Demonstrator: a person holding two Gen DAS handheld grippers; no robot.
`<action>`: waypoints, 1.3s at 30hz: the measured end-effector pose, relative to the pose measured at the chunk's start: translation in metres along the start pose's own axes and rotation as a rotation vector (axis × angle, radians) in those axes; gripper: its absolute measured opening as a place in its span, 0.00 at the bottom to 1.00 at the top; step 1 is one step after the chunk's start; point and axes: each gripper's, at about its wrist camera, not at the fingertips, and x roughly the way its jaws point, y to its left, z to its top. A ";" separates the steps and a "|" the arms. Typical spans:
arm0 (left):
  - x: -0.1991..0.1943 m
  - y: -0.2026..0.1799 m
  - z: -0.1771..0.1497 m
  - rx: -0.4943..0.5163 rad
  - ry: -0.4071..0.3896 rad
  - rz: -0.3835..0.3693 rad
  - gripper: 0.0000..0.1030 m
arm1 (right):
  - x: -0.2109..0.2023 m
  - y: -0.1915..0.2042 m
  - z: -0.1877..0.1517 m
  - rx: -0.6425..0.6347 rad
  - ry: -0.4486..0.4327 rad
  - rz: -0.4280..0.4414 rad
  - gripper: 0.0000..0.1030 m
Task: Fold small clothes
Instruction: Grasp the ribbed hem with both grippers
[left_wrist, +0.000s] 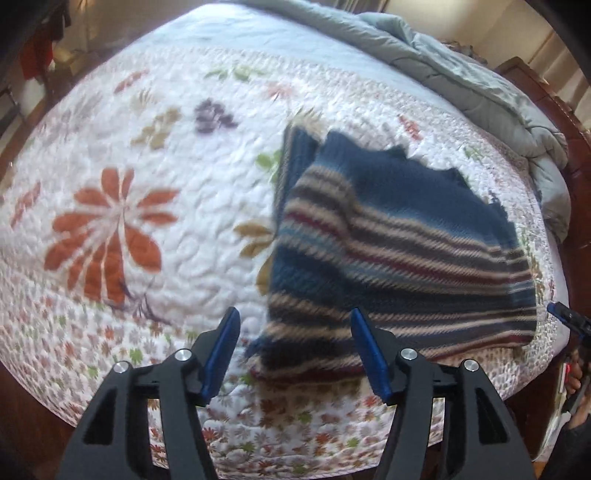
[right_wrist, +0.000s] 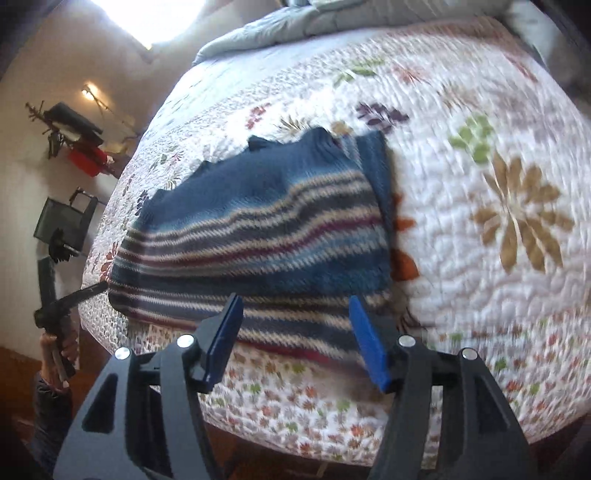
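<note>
The left hand-held gripper (left_wrist: 293, 349) stands wide with nothing between its blue pads, poised above the near left corner of the sweater (left_wrist: 399, 240). The right hand-held gripper (right_wrist: 295, 341) is likewise wide and empty, above the sweater's near hem. The striped sweater lies folded on the quilt (left_wrist: 147, 166) of the bed, close to the near edge, well short of the grey duvet (left_wrist: 461, 70) bunched at the far end. To finish this fold well, each gripper should lift straight clear without snagging the knit, then check that the edges sit square before any further fold.
</note>
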 end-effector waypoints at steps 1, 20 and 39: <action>-0.001 -0.007 0.006 0.005 -0.007 0.000 0.66 | 0.001 0.004 0.008 -0.013 -0.004 -0.007 0.58; 0.117 -0.067 0.130 0.152 0.011 0.058 0.80 | 0.137 0.006 0.147 -0.050 -0.004 -0.113 0.75; 0.134 -0.059 0.146 0.063 -0.029 -0.062 0.19 | 0.096 -0.008 0.150 0.011 -0.181 0.120 0.13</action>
